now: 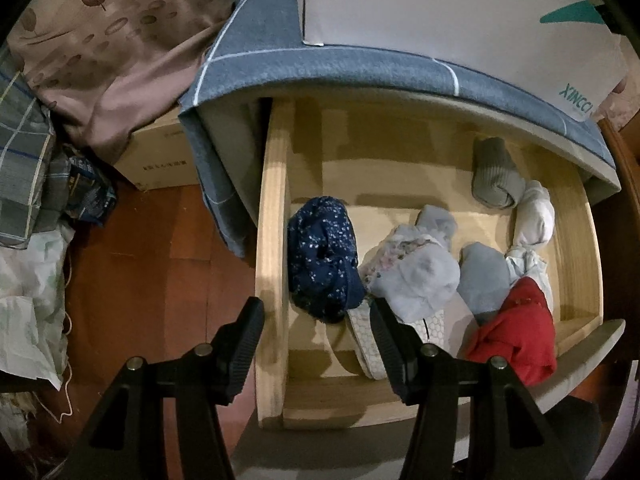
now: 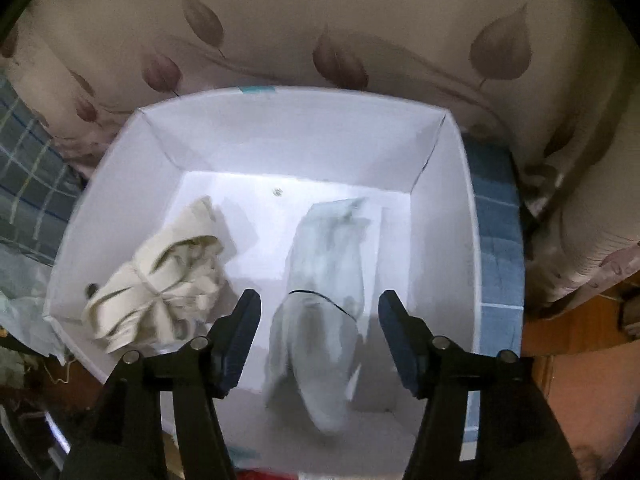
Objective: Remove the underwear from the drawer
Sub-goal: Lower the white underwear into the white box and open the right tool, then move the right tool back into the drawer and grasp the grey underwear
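Observation:
In the left wrist view an open wooden drawer [image 1: 274, 240] holds rolled garments: a navy dotted one [image 1: 322, 256], a pale floral one [image 1: 416, 272], a grey one [image 1: 482, 276], a red one [image 1: 516, 332], a white one [image 1: 534, 220] and a grey ribbed one [image 1: 494, 176]. My left gripper [image 1: 316, 308] is open and empty above the drawer's front left corner. In the right wrist view my right gripper [image 2: 320, 304] is open over a white box [image 2: 444, 208]. A blurred pale grey garment [image 2: 328, 280] is in the box between the fingers, not gripped. A cream garment [image 2: 160, 280] lies at the box's left.
A blue checked cloth [image 1: 360, 64] covers the cabinet top, with the white box [image 1: 440, 12] on it. A cardboard box [image 1: 160, 156], bags and leaf-print bedding [image 1: 120, 40] are to the left on the reddish floor [image 1: 160, 280]. Leaf-print bedding [image 2: 320, 32] lies behind the box.

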`<state>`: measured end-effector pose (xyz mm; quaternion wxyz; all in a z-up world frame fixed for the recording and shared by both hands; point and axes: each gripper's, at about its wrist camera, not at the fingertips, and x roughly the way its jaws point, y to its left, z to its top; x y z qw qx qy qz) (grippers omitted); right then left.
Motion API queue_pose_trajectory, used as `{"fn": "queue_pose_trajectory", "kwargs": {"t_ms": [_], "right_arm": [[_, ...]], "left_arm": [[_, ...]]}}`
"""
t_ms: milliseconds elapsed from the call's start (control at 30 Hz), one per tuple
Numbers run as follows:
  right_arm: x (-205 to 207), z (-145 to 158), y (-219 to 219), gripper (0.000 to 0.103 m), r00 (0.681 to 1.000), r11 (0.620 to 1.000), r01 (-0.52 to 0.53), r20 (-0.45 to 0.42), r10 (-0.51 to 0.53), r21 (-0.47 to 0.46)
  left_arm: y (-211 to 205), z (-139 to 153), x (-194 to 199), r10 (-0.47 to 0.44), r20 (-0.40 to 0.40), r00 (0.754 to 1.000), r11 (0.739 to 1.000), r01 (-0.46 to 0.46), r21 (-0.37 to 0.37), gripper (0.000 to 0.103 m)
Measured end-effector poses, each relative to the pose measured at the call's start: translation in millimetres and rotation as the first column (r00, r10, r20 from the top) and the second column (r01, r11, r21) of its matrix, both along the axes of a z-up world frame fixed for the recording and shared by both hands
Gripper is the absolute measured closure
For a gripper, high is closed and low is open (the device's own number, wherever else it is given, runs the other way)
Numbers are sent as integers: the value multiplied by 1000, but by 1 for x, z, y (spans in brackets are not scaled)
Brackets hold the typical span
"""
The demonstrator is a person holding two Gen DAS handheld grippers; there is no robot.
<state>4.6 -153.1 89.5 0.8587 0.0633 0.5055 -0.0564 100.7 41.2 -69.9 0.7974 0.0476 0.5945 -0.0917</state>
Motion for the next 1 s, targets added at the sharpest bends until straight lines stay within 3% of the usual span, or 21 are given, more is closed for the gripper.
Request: {"fn": "queue_pose_trajectory", "kwargs": {"t_ms": [200,367,667,867,1000], "right_arm": [[-66,30,10,44,996,996,-80,44,77,50],[-130,9,21,44,987,985,-159,-21,161,69],[-172,-132,22,44,934,985,-129,-320,161,118],[-169,-200,26,44,888,982,-122,-426,173,144],[-162,-219,31,38,883,981,-116,-436,175,159]], "left_arm": [[-2,5,-8,-12,9,1000,1000,12,3,47],[-6,7,-14,-18,9,1000,1000,18,5,47],[-15,4,-22,-17,-6,1000,1000,17,15,47],[-19,0,-20,-16,-19,1000,1000,17,17,47],[-22,-3,-16,-16,-23,1000,1000,16,20,47]]}}
